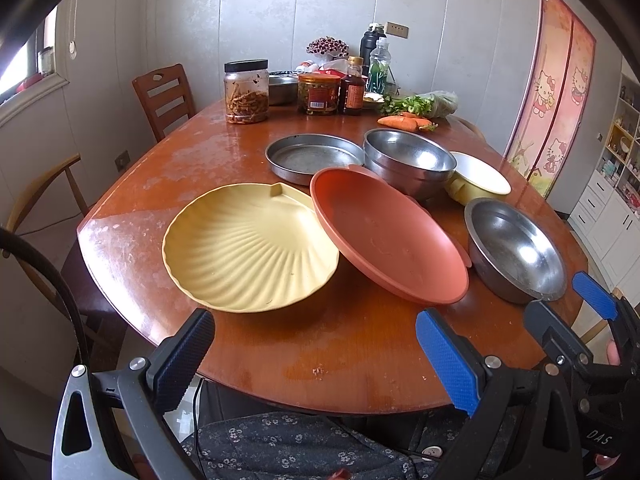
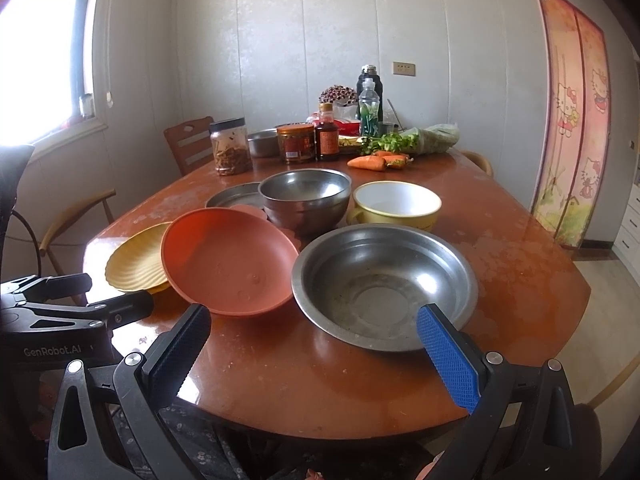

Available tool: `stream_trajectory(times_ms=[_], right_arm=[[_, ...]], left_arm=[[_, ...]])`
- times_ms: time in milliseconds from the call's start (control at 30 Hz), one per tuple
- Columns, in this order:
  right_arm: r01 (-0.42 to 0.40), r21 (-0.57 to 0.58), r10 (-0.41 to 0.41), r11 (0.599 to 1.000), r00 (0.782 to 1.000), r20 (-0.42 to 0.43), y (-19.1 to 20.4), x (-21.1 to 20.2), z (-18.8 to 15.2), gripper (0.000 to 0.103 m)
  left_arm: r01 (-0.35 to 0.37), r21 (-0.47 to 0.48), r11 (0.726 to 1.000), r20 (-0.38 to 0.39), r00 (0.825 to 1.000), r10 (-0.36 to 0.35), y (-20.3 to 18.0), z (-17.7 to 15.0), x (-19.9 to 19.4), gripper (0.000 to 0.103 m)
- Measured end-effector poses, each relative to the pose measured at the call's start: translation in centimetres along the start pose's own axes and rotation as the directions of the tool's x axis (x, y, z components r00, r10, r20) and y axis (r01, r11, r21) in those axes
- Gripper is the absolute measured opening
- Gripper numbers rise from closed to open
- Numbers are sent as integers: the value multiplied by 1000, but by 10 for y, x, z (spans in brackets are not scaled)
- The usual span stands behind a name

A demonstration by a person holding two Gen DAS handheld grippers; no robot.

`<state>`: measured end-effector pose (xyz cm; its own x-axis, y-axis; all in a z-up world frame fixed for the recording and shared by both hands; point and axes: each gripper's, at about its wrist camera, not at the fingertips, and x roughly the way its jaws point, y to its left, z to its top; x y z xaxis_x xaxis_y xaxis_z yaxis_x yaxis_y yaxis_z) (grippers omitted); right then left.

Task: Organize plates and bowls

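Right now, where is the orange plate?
The orange plate sits mid-table in both views, tilted on the yellow shell plate at its left, with a steel bowl at its right.

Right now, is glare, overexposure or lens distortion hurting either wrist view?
Right wrist view: the window is blown out white, and the table shows soft sheen. Left wrist view: exposure is more even, with glare patches near the table edge. Both views: strong fisheye bending and dark corners; dishes stay sharp.
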<state>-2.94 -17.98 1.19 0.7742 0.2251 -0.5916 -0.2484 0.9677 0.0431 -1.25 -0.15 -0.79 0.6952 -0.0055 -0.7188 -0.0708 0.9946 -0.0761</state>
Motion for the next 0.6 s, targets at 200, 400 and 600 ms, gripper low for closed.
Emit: stream_trajectory(times_ms=[200,400,600], right_arm=[[-2,-1,2,1000,1000,-3,0,0,-1,103],[-2,-2,2,1000,1000,-3,-1,0,0,103],[-4,-4,4,1000,1000,-2,-1,1,1,103]], left_arm=[[0,0,1000,0,1000,0,0,0,0,101],[0,-1,1000,0,1000,0,0,-1,-1,101],[0,-3,1000,0,1000,0,2,0,-1,101]])
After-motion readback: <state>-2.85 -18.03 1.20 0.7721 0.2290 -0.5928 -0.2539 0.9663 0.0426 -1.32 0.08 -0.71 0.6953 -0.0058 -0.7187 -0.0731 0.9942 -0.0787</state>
